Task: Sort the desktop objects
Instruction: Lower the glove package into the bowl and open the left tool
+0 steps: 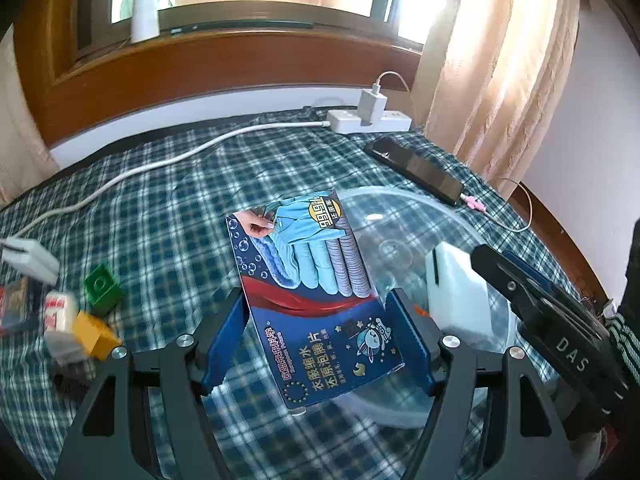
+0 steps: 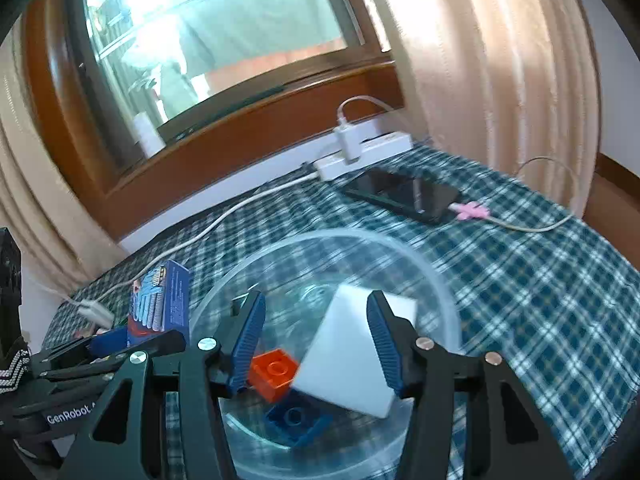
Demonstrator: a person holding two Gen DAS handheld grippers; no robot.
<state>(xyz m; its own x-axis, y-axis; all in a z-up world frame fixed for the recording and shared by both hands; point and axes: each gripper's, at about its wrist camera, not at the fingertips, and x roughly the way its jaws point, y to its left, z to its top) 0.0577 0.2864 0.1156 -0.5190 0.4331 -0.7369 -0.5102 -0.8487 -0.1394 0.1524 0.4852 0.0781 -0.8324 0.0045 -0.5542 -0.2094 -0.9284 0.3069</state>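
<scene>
My left tool [image 1: 320,344] grips a blue box [image 1: 316,300] of laundry tablets, one pad on each long side, and holds it partly over the near rim of a clear plastic bowl [image 1: 404,208]. My right tool [image 2: 316,344] hangs over that same bowl [image 2: 448,292] with its pads apart; they press on nothing. A white foam block [image 2: 348,364] lies tilted in the bowl between those pads, leaning over an orange brick [image 2: 274,372] and a blue brick [image 2: 296,416] on the bowl's floor. In the left view the white block [image 1: 456,292] sits just right of the box, with the right tool's black arm [image 1: 560,328] beyond it.

The bowl stands on the desk [image 1: 168,208], which is covered with a green plaid cloth. Toward the left edge of the desk lie a green brick [image 1: 102,288], a yellow brick [image 1: 94,334], a small white packet [image 1: 60,312] and a grey-white plug [image 1: 28,258], all well apart from the bowl. At the far edge a white power strip [image 1: 368,122] carries a charger [image 1: 372,106], and its cable [image 1: 160,166] runs across the cloth to the left. A black phone [image 1: 416,170] lies between the strip and the bowl, near the far right corner, with a pink-tipped cable [image 1: 474,203] plugged in. Nothing stands between the box and the bowl.
</scene>
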